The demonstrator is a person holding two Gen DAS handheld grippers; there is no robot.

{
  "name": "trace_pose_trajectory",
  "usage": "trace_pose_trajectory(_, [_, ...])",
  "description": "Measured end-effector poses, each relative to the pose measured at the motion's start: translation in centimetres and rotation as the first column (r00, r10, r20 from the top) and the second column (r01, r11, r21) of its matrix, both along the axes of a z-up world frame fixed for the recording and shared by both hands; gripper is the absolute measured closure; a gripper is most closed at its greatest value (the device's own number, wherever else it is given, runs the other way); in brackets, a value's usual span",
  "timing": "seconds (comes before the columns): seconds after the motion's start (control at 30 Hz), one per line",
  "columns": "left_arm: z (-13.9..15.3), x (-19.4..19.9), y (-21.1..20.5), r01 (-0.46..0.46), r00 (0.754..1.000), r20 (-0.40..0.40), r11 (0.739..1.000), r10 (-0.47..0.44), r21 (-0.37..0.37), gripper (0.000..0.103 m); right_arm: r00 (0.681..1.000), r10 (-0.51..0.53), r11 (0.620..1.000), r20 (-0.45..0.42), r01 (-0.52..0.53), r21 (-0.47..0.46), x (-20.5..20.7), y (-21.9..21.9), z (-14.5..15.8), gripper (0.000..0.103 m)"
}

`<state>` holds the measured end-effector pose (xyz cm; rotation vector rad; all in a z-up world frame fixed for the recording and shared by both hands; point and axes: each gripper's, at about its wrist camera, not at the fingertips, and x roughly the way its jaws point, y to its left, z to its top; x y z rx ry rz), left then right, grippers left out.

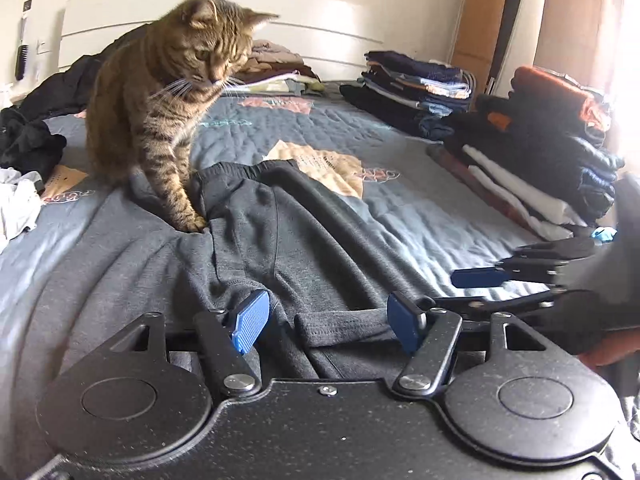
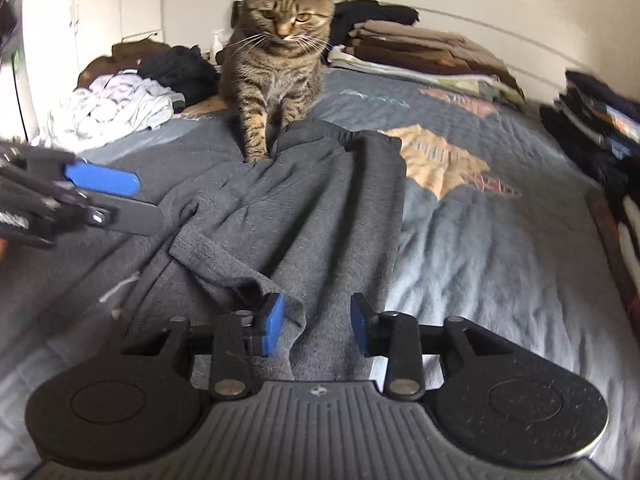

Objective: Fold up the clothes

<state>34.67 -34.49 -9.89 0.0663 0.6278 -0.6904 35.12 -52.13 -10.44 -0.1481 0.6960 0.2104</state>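
Dark grey sweatpants lie lengthwise on the quilted bed, waistband at the far end. My left gripper stands open low over a leg cuff, which lies between its blue pads without being clamped. My right gripper is open too, over the other leg's end, with a fold of grey cloth against its left pad. Each gripper shows in the other's view: the right gripper at the right edge, the left gripper at the left edge.
A tabby cat sits on the bed with a front paw on the waistband. Folded stacks line the right side and more folded clothes lie by the headboard. Loose clothes lie at the left.
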Motion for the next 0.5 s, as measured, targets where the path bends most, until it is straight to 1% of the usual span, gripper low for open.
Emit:
trace_pose_trajectory(0.07, [-0.2,-1.1,0.5,0.005,1.000,-0.005,1.000,-0.004,0.015,0.039,1.000,0.013,0.999,0.005,-0.013,-0.033,0.6,0.5,-0.3,0.066])
trace_pose_trajectory(0.17, [-0.9,-3.0,1.7,0.032,0.999,-0.031,0.999,-0.031,0.023,0.039,0.997,0.080,0.993,0.017,-0.079,-0.089,0.2,1.0,-0.6,0.065])
trace_pose_trajectory(0.23, [-1.3,-4.3,2.9,0.034,0.998,-0.047,0.999,-0.033,0.017,0.039,0.991,0.129,0.984,0.024,-0.124,-0.131,-0.4,1.3,-0.6,0.065])
trace_pose_trajectory(0.37, [-1.7,-7.0,5.6,0.035,0.994,-0.100,0.999,-0.037,-0.019,0.039,0.974,0.225,0.953,0.034,-0.212,-0.215,-1.5,1.9,-0.6,0.065])
trace_pose_trajectory(0.47, [-1.8,-8.5,6.8,0.036,0.993,-0.116,0.999,-0.039,-0.033,0.039,0.955,0.295,0.920,0.035,-0.275,-0.278,-2.3,2.3,-0.7,0.065])
trace_pose_trajectory(0.5, [-1.7,-8.9,7.1,0.031,0.992,-0.122,0.999,-0.036,-0.039,0.039,0.952,0.304,0.915,0.037,-0.281,-0.290,-2.8,2.3,-0.5,0.065])
